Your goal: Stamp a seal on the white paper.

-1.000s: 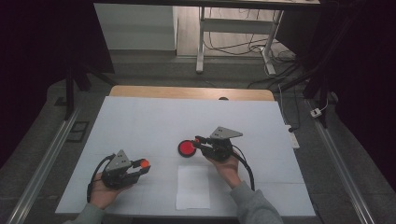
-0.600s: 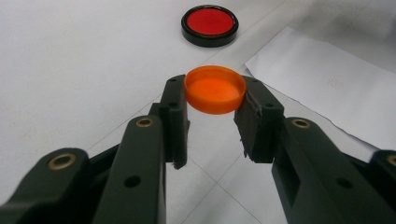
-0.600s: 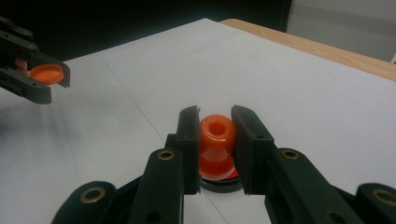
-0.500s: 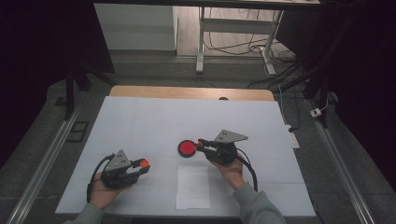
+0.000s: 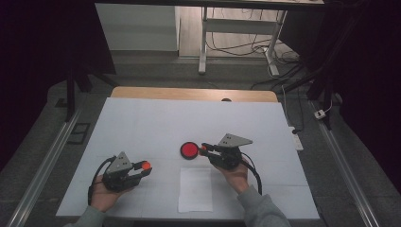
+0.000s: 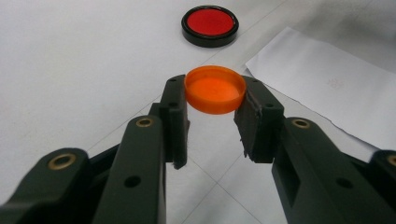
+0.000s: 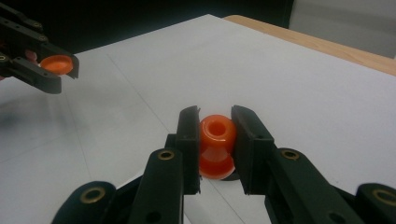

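Note:
My left gripper (image 5: 144, 166) is shut on a flat orange cap (image 5: 146, 165) near the table's front left. In the left gripper view the orange cap (image 6: 215, 89) sits level between the two pads of the left gripper (image 6: 215, 87). Near the middle, my right gripper (image 5: 204, 149) points left and is shut on a small orange bottle (image 5: 203, 150). In the right gripper view the orange bottle (image 7: 217, 140) shows an open round mouth, pinched at the neck by the right gripper (image 7: 216, 119). A red disc with a black rim (image 5: 189, 150) lies flat just left of the right gripper's tips.
A white sheet of paper (image 5: 196, 189) lies near the front edge between the hands. The table (image 5: 142, 123) has a white cover, with a wooden strip (image 5: 189, 93) along its far edge. Beyond it are a floor, cables and dark stands.
The right gripper has drifted slightly to the right and nearer the front edge with the orange bottle in it. The left gripper has kept still with the cap.

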`<control>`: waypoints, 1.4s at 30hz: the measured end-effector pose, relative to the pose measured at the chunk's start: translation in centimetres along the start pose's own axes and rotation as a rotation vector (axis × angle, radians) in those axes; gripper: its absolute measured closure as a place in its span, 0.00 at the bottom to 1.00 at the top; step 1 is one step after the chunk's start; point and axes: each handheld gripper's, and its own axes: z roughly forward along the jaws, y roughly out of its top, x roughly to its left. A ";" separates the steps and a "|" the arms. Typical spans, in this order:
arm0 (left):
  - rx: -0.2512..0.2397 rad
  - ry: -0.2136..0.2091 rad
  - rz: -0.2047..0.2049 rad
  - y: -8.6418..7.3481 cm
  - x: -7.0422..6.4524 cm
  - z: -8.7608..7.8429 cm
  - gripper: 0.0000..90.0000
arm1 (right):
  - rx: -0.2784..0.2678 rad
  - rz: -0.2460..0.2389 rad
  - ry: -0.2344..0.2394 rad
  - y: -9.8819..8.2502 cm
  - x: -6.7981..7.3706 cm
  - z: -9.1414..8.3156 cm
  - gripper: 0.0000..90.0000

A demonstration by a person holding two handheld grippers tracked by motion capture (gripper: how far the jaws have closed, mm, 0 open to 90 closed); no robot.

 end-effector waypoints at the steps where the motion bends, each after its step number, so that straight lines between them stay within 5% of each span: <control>1: 0.000 0.000 0.000 0.0 0.0 0.0 0.72 | 0.004 -0.004 -0.001 0.0 0.0 -0.1 0.81; 42: -0.001 -0.002 0.003 0.0 0.0 0.0 0.72 | 0.023 -0.013 0.036 -1.2 1.6 -2.5 0.80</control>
